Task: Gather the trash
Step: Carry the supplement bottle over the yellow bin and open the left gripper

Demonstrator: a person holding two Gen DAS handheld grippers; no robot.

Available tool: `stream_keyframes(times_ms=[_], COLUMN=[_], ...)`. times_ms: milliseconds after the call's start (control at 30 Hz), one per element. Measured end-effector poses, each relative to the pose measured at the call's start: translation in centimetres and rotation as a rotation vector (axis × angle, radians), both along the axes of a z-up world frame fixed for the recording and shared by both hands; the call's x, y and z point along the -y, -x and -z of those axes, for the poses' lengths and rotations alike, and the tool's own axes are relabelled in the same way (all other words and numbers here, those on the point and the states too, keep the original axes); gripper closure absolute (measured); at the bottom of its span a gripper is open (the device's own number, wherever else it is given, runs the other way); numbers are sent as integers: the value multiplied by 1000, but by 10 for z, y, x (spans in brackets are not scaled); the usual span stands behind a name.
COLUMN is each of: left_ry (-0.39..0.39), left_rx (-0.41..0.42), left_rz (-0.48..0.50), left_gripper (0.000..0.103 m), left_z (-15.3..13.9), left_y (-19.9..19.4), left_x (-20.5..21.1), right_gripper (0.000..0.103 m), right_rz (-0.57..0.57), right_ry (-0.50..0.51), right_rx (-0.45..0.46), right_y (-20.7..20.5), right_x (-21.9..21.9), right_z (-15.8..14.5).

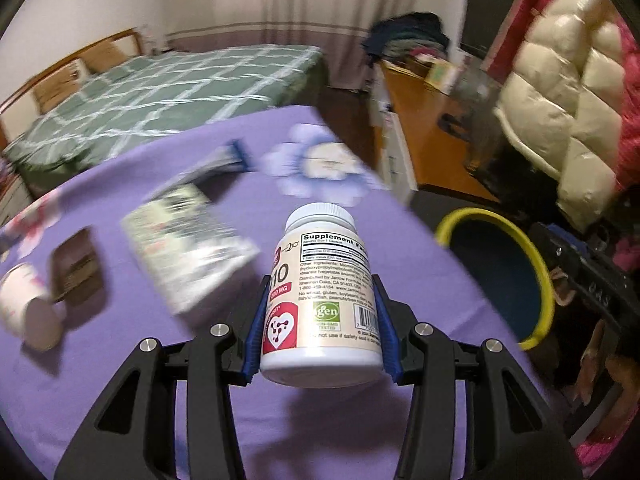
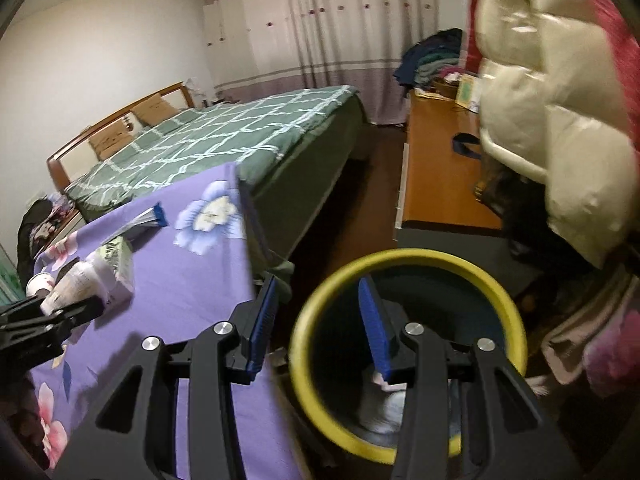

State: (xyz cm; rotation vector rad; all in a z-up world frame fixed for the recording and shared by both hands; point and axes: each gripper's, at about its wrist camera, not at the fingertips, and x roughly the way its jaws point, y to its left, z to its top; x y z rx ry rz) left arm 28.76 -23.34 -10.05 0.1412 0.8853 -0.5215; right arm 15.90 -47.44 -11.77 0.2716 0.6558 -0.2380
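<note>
The mouth of the yellow-rimmed bin [image 2: 408, 264] stands uncovered just beside the table [image 1: 360, 420] edge; the right hand-held gripper [image 2: 320, 328] hangs above its near rim with parted, empty jaws, one finger over the opening. Between table and bin runs a narrow gap. On the purple cloth, bare room lies around the left hand-held gripper [image 1: 320, 320], which clamps a white supplement bottle [image 1: 324, 292]. To the left a blurred box [image 1: 188, 248], a dark wallet-like thing [image 1: 78, 268] and a tipped paper cup [image 1: 28, 304] crowd the table. Behind the bin a cream puffy coat [image 2: 540, 120] hangs low, near a wooden desk [image 2: 436, 168].
</note>
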Motion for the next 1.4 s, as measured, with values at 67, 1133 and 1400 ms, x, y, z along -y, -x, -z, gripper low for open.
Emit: stream_keyframes(times_ms=[67,1133,1400], left_ry=[1,65,19], left_rx=[-14,147,244], left_rz=[50,-41,-355], left_gripper=[57,10,9], left_z=[3,-34,-40], left_y=[2,19,8], left_x=[28,-1,-163], right_gripper=[63,57,57], right_rz=[27,51,-100], right_ry=[3,-41,-36], right_rx=[2,36,19], right_y=[14,41,-15], right_x=[14,33,-34], right_z=[-1,-7,-14])
